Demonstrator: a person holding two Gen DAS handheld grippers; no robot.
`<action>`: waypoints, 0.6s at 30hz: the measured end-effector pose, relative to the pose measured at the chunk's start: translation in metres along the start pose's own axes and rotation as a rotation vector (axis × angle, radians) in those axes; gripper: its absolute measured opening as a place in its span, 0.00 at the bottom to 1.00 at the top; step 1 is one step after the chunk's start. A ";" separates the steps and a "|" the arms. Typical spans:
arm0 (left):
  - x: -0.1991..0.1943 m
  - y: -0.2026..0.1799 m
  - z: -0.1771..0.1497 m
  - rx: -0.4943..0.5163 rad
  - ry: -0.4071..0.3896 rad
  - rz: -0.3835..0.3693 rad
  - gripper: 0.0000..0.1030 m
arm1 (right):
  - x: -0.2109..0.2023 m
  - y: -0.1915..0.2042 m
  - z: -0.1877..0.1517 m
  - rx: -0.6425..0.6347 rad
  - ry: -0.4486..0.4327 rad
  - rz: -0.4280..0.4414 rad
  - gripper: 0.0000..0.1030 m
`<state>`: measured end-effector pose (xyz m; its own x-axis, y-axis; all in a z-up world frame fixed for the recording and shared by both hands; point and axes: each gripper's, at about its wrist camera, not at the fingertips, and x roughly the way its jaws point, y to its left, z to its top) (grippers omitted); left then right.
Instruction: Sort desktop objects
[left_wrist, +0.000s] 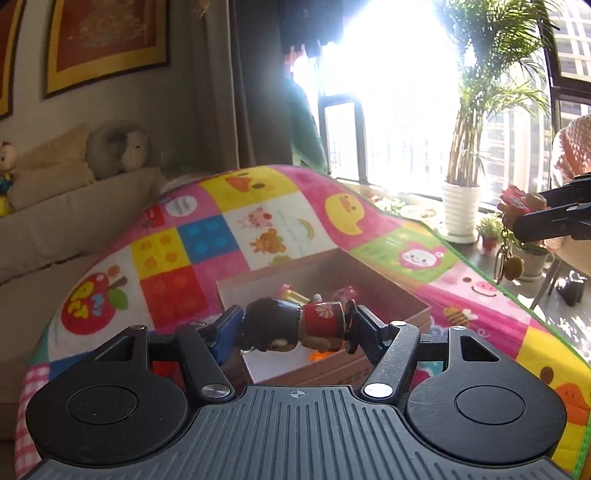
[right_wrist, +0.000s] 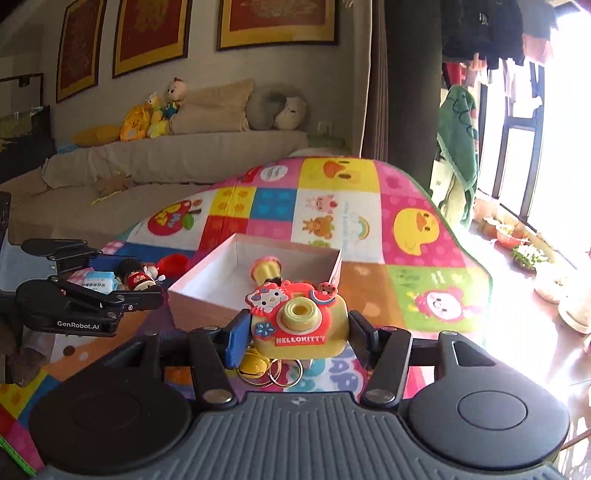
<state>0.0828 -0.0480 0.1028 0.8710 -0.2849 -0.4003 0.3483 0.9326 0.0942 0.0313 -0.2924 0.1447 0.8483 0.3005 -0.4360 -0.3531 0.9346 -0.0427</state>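
My left gripper (left_wrist: 295, 325) is shut on a small doll figure (left_wrist: 295, 323) with black hair and a red dress, held sideways above the near end of an open cardboard box (left_wrist: 369, 266). The doll also shows in the right wrist view (right_wrist: 135, 277), in the left gripper (right_wrist: 122, 291). My right gripper (right_wrist: 297, 328) is shut on a yellow and red Hello Kitty camera keychain (right_wrist: 299, 321), held just short of the box (right_wrist: 221, 266); its bell and rings (right_wrist: 266, 371) hang below. It also shows in the left wrist view (left_wrist: 517, 206). A yellow toy (right_wrist: 266, 269) lies inside the box.
The box sits on a colourful cartoon blanket (right_wrist: 406, 221) over the table. A red item (right_wrist: 171, 264) and a small white and blue box (right_wrist: 98, 282) lie left of the box. A sofa with plush toys (right_wrist: 162, 110) is behind; potted plants (left_wrist: 460, 206) stand by the window.
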 end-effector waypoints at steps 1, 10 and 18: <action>0.012 0.001 0.006 -0.014 -0.014 0.005 0.68 | 0.003 0.000 0.008 -0.010 -0.016 -0.011 0.54; 0.029 0.021 -0.034 -0.107 0.054 0.039 0.94 | 0.083 0.005 0.041 -0.022 0.043 0.001 0.54; -0.005 0.031 -0.091 -0.102 0.143 0.107 0.97 | 0.195 0.014 0.056 0.023 0.125 -0.049 0.54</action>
<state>0.0578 0.0029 0.0248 0.8405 -0.1550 -0.5191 0.2128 0.9757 0.0532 0.2140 -0.2102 0.1091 0.8082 0.2297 -0.5423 -0.3018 0.9522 -0.0465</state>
